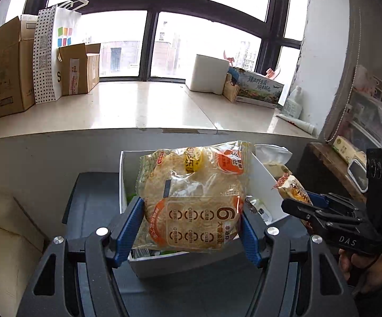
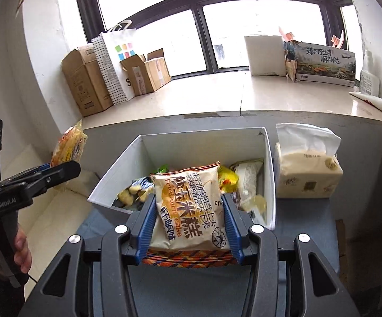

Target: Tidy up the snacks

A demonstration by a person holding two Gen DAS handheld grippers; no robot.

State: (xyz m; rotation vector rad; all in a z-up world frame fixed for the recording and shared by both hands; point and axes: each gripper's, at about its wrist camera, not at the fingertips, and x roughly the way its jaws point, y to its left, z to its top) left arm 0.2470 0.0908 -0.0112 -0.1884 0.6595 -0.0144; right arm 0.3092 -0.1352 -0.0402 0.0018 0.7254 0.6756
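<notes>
Count: two grippers, each with one snack; one white bin [image 2: 267, 174] with several more packets inside, exact number unclear; one tissue pack [image 2: 307, 174] just right of the bin.

My left gripper [image 1: 192, 223] is clamped on the rice cracker bag [image 1: 193, 192], held upright over the bin's near edge, blue pads [image 1: 130, 227] pressing both sides. Hand on its handle shows in the right wrist view.

My right gripper [image 2: 189, 227] is closed on the fried corn cake packet [image 2: 191, 211], raised in front of the bin's near wall, packet between the fingers and tilted toward the bin.
</notes>
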